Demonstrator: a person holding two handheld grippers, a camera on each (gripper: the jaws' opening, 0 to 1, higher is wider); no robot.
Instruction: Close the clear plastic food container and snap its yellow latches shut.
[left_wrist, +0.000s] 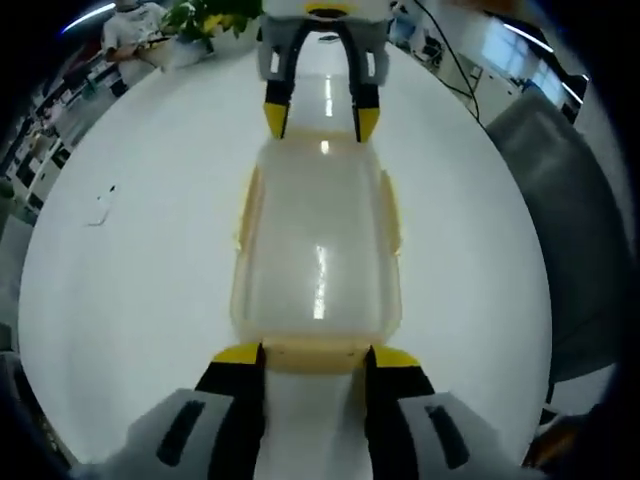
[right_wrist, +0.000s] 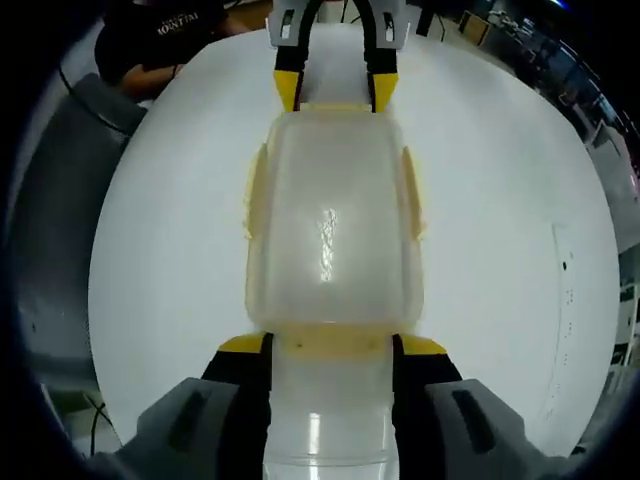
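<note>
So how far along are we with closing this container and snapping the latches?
The lid looks already seated on the clear container, which rests on the white table. In hand: the left gripper and right gripper sit at opposite ends, jaws open on either side of the yellow end latches. The side latches appear to flare outward, so they likely remain to be snapped; whether the end latches have clicked is unclear.

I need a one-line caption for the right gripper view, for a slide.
Two claws, right and left, face opposite ends of a clear container with yellow latches on a white table.
</note>
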